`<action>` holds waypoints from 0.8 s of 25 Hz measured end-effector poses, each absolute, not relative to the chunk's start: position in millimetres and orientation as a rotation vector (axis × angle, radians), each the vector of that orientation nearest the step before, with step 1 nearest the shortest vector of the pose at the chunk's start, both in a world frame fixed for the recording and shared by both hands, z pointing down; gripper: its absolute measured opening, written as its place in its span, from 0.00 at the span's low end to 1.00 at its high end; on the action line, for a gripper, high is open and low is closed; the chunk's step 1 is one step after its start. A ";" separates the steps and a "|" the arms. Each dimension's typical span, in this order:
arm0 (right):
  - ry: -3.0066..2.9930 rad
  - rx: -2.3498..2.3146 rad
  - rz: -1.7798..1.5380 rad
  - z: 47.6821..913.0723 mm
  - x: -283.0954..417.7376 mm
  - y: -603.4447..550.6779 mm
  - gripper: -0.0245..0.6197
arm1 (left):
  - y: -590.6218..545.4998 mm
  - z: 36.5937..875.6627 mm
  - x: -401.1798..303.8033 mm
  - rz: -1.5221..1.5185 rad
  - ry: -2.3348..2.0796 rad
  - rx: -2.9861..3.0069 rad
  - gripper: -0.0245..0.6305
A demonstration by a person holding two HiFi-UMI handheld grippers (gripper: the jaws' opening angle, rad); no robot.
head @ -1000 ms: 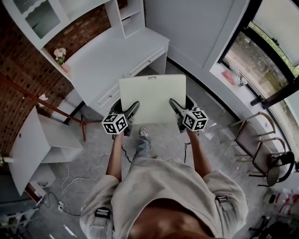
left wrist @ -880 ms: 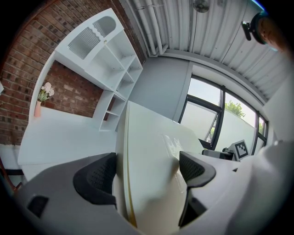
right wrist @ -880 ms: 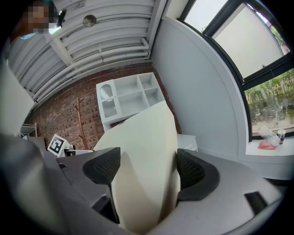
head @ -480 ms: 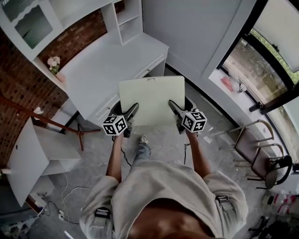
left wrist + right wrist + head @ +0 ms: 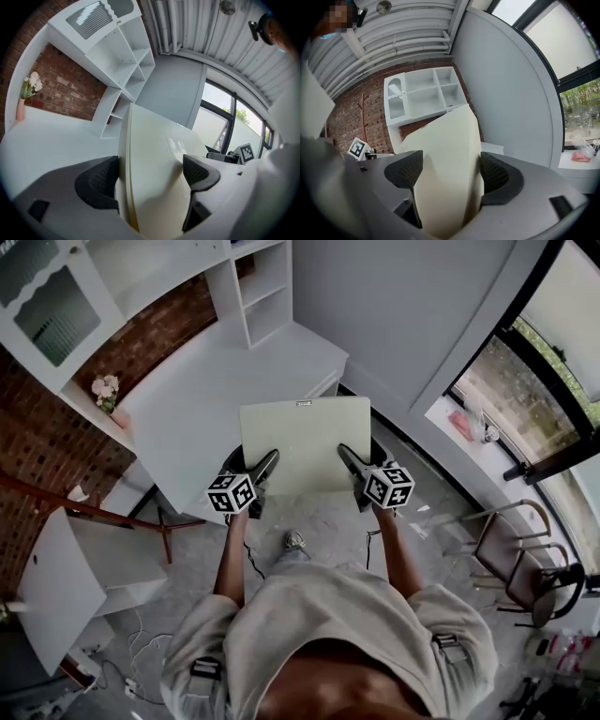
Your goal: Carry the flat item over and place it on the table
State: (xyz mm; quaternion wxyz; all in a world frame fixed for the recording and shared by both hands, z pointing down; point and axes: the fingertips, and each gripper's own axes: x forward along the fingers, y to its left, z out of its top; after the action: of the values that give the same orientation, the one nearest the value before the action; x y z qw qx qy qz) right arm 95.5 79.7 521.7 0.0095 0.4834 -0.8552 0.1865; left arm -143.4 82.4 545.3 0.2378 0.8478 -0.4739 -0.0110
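A flat cream board (image 5: 305, 442) is held level in front of the person, its far edge over the near corner of the white table (image 5: 202, 404). My left gripper (image 5: 263, 465) is shut on the board's near left edge, and my right gripper (image 5: 345, 457) is shut on its near right edge. In the left gripper view the board (image 5: 154, 173) fills the gap between the black pads, with the white table (image 5: 51, 140) behind it. The right gripper view shows the board (image 5: 445, 164) clamped between the jaws in the same way.
A white shelf unit (image 5: 262, 287) stands at the table's far end and a small pink vase of flowers (image 5: 105, 395) sits at its left edge against the brick wall. A white flap desk (image 5: 70, 563) is at the left, metal chairs (image 5: 525, 554) at the right.
The person has stepped forward with the board, so the white table has come nearer and the board's far edge now lies over the table's corner. Both grippers keep their hold.
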 end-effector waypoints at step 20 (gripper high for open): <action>-2.646 1.561 0.583 533.5 52.3 -32.5 0.65 | -36.8 556.8 -187.6 -0.026 -1.257 2.338 0.70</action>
State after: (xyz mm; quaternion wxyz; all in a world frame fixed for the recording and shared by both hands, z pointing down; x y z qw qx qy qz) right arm 52.3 -32.5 533.5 0.0072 0.4991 -0.8462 0.1864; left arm -187.6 -36.8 556.8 0.2411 0.8546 -0.4597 -0.0097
